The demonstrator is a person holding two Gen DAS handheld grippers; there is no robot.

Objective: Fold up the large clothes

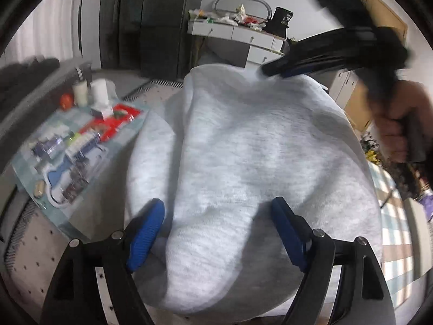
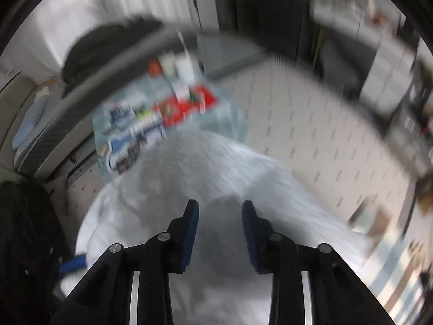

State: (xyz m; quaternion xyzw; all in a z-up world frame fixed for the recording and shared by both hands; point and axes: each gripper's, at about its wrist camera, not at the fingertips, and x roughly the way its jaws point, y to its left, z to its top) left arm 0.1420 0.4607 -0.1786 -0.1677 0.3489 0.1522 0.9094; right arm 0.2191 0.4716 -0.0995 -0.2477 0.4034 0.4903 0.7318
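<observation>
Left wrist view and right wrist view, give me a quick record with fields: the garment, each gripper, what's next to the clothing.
garment: light grey sweatshirt, bunched on the padded white table, not yet folded flat
left gripper: left gripper wide open, fabric between the blue fingers but not pinched
right gripper: right gripper closed on the far edge of the garment, held by a hand
beside garment: cluttered mat with small packages, to the left in the left wrist view
image quality: right wrist view is motion-blurred

Grey garment [image 1: 243,149] heaped mid-table, packets [image 1: 75,146] crowding its left, bare perforated tabletop [image 2: 324,135] right
</observation>
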